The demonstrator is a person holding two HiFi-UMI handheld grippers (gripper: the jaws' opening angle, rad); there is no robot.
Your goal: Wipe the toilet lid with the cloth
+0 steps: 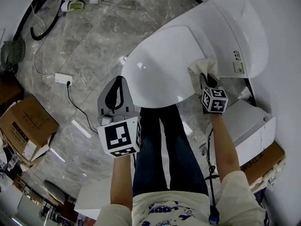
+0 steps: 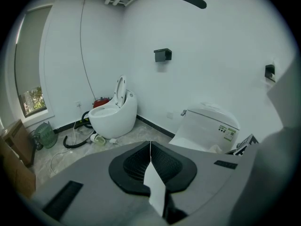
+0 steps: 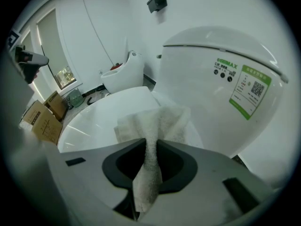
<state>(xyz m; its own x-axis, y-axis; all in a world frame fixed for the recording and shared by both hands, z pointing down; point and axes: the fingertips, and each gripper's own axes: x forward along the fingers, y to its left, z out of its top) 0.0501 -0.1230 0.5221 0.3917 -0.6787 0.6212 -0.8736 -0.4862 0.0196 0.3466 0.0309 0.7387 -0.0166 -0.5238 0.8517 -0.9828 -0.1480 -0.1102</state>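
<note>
Right now the right gripper is clamping the crumpled white terry cloth in its jaws, on the glossy white oval toilet lid near its hinge (left gripper is hovering aside, jaws together, empty). I'd be sweeping forward in flat, overlapping strokes.

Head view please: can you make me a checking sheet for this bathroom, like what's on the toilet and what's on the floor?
Surface: toilet lid is white, closed and glossy; no dirt seen.
Job's things: cloth lies bunched on the lid near its hinge end.
Clutter: cardboard boxes on the floor at left.
Grippers: right gripper shut on the cloth; left gripper shut, empty.
Cables: power strip with white and black cords; black hose.
Surroundings: second toilet, white walls.
</note>
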